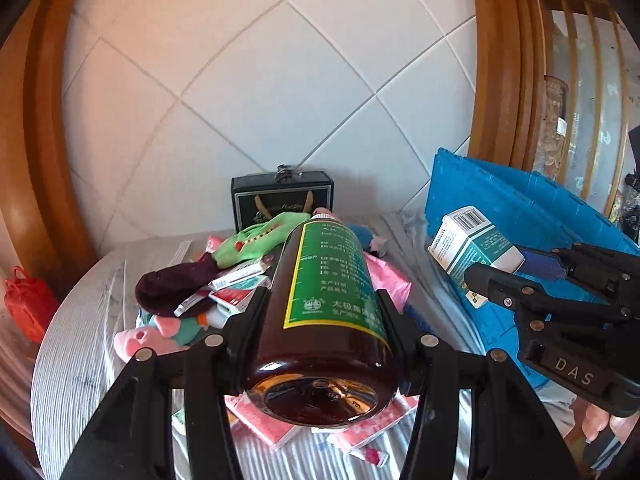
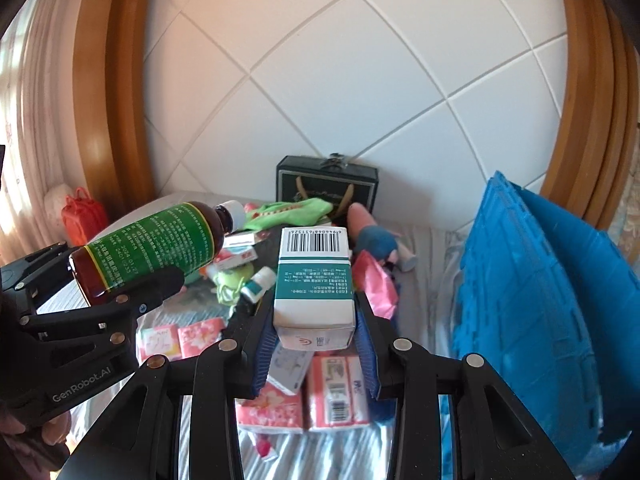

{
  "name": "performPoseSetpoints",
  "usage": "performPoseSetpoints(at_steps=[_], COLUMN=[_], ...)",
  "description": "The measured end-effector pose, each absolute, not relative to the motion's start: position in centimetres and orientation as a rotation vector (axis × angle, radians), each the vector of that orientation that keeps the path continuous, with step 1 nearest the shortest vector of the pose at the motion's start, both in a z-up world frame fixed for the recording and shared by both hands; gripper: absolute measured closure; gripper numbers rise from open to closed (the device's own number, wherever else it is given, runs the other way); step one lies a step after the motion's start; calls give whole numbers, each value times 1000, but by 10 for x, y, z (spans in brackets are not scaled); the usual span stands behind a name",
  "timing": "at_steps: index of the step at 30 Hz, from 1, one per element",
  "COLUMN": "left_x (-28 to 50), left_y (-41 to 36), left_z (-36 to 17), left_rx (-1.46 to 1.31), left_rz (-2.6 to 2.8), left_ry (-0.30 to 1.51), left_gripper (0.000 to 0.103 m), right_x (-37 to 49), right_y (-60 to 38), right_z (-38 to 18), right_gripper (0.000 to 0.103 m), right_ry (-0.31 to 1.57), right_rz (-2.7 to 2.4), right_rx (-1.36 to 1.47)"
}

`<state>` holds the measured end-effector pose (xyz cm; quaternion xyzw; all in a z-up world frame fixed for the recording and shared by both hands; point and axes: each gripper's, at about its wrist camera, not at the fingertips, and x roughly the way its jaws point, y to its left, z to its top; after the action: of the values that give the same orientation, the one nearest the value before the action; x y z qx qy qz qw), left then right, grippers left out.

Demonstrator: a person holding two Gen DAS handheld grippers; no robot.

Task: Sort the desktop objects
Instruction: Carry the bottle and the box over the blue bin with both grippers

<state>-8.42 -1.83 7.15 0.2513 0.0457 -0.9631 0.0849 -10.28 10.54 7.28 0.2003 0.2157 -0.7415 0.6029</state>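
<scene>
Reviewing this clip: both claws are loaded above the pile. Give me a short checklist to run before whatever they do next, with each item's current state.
1. Left claw grips the brown bottle on both sides: ok.
2. Bottle cap on: ok.
3. Right claw holds the teal and white box between its pads: ok.
4. Bottle and box are apart, not touching: ok.
5. Both items lifted clear of the clutter on the striped cloth: ok.
6. Blue crate has room inside: cannot tell, its inside is hidden.
</scene>
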Motion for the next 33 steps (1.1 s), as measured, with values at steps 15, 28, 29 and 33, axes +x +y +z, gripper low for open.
performPoseSetpoints(at_steps=[15, 28, 29, 33], left_x=[-184, -383, -396, -431], left_y=[150, 312, 324, 349], left_z=[183, 146, 132, 79], left_rx=[611, 1388, 1469, 1644], left_rz=[-3150, -3004, -2961, -2802], left_ry=[55, 62, 26, -100], left_gripper=[52, 52, 52, 52], right_x=[-272, -515, -531, -562], right_y=[181, 181, 177, 165], right_z=[171, 137, 123, 62], right_gripper=[67, 67, 67, 67], right_ry=[428, 577, 577, 584], right_rz=[-1975, -2109, -2086, -1971], right_rx=[410, 842, 910, 1154])
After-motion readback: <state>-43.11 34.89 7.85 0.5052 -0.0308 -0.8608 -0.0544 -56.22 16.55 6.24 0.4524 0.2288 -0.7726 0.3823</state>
